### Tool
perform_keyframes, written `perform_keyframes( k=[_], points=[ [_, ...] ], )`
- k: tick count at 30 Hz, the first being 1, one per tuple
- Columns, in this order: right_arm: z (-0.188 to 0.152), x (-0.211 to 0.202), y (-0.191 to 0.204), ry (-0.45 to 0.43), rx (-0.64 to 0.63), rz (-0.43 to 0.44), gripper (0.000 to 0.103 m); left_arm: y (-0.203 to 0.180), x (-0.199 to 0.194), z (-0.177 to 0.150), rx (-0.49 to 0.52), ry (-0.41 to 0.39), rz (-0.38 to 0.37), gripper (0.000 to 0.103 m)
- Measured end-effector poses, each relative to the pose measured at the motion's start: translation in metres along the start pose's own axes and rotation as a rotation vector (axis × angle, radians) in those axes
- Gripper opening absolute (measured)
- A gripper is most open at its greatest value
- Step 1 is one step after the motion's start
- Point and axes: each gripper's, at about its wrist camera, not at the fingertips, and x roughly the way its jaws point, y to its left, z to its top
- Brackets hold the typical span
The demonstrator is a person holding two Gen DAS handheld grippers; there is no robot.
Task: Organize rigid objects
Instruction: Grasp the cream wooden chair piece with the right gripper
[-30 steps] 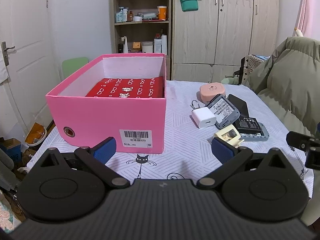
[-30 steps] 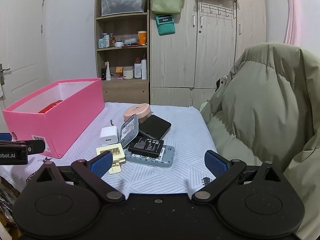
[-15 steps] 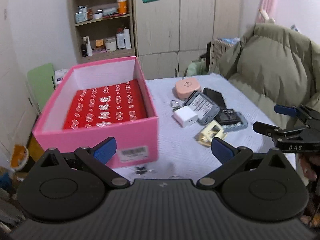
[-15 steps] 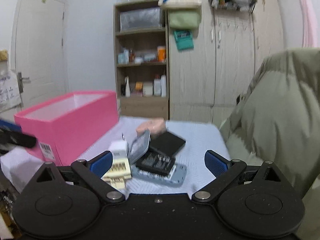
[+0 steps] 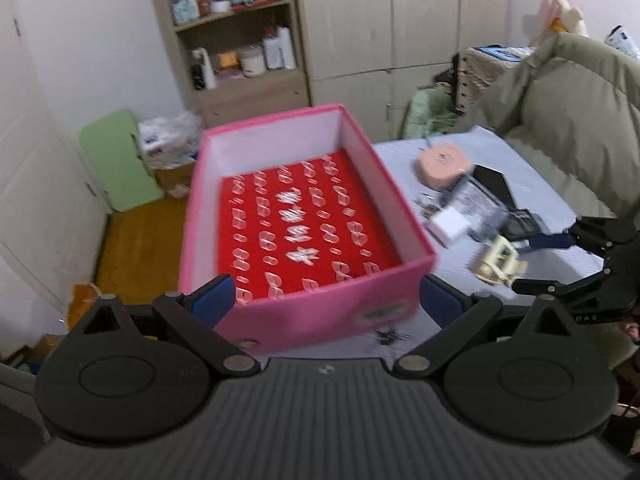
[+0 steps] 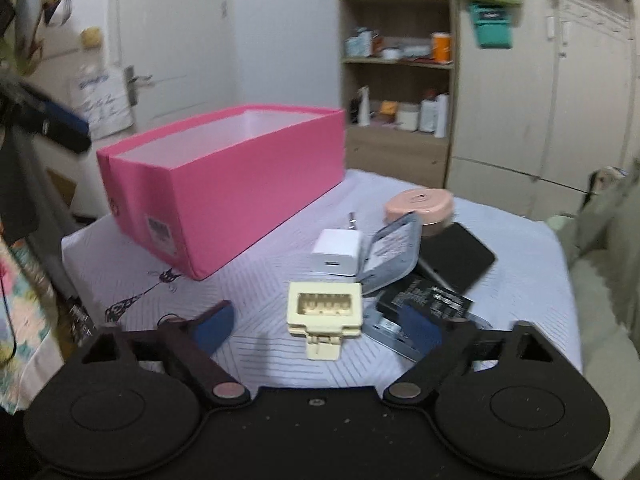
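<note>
Both hand-held grippers carry blue-padded black fingers on ribbed dark bodies. My right hand-held gripper point(image 6: 320, 326) has its jaws apart, and they have just been closing in; the cream plastic connector block with its row of slots point(image 6: 325, 308) sits between the pads, but I see neither pad pressing on it. My left hand-held gripper point(image 5: 322, 300) stands wide open with nothing in it, above the near end of the glossy pink cardboard box point(image 5: 320, 312).

That box is a plain rectangle with white inner walls, and a flat red packet printed with pale marks point(image 5: 300, 224) covers its floor. On the worktop, covered in a pale quilted cloth with a line pattern point(image 6: 256, 280), the loose items cluster just beside the box: a smooth white cube charger point(image 6: 338, 252), a round peach plastic case point(image 6: 420, 204), a grey-rimmed device with a label, tilted up point(image 6: 394, 256), a matte black flat slab point(image 6: 456, 256) and a black printed battery point(image 6: 436, 300).

Compared with a second ago, my left view now looks down into the box from higher up, and the right gripper sits closer over the cream block, which was then well ahead of it.
</note>
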Motion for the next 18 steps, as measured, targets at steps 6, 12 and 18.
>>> perform_keyframes(
  k=[6, 12, 18],
  points=[
    [0.008, 0.025, -0.002, 0.088, -0.043, -0.002, 0.065, 0.031, 0.012, 0.016, -0.002, 0.048, 0.073, 0.095],
    [0.015, 0.042, -0.008, 0.122, -0.027, -0.004, 0.066, 0.068, 0.047, 0.027, -0.048, 0.094, 0.140, 0.095],
    [0.020, 0.045, 0.000, 0.100, -0.066, -0.024, 0.058, 0.097, 0.088, 0.032, -0.072, 0.149, 0.175, 0.084]
  ],
)
